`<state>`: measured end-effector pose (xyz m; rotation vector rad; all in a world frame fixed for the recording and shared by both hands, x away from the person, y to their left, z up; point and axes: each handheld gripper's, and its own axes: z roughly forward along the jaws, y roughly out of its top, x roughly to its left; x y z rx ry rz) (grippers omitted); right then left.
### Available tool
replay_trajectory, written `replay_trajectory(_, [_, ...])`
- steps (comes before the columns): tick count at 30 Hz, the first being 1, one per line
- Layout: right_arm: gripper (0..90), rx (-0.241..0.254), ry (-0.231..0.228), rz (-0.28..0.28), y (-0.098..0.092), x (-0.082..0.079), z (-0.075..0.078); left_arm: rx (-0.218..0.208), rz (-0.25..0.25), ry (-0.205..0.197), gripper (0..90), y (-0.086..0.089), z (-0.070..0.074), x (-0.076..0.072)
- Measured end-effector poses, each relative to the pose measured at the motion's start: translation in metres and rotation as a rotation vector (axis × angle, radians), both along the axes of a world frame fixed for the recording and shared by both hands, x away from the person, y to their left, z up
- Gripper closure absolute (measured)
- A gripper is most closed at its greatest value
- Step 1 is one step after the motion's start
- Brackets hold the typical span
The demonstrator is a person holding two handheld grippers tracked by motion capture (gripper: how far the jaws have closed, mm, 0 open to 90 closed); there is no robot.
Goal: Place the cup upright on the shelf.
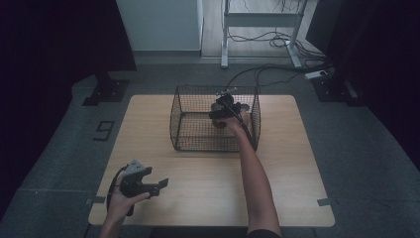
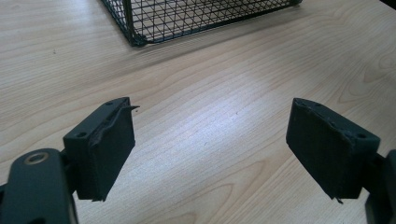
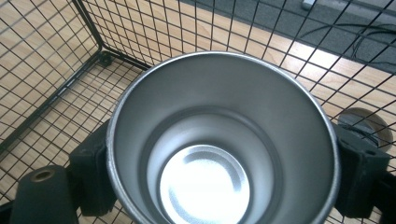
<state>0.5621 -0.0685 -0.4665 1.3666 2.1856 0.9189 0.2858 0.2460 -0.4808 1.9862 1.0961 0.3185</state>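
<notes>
A black wire basket (image 1: 178,116) stands at the middle back of the wooden table (image 1: 208,183). My right gripper (image 1: 221,118) reaches down inside it from above. In the right gripper view it (image 3: 224,163) is shut on a shiny steel cup (image 3: 219,140), one black pad (image 3: 93,172) on each side of the cup's wall. The cup is empty, its mouth faces the camera, and the basket's mesh floor (image 3: 56,93) lies below. My left gripper (image 1: 157,177) hovers near the table's front left, open. Bare wood lies between its pads (image 2: 109,149).
The basket's near corner (image 2: 135,39) stands ahead of the left gripper (image 2: 212,121). A white metal frame (image 1: 225,44), cables (image 1: 267,69) and a power strip (image 1: 317,74) lie on the floor beyond the table. A "9" marker (image 1: 104,130) is on the floor at left.
</notes>
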Motion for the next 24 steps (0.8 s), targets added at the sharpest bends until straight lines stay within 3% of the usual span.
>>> replay_trajectory(24, [13.9, -0.092, 0.071, -0.023, 0.001, 0.009, -0.013, 0.001, -0.007, 0.003, 15.7, -0.001, 0.0, 0.0])
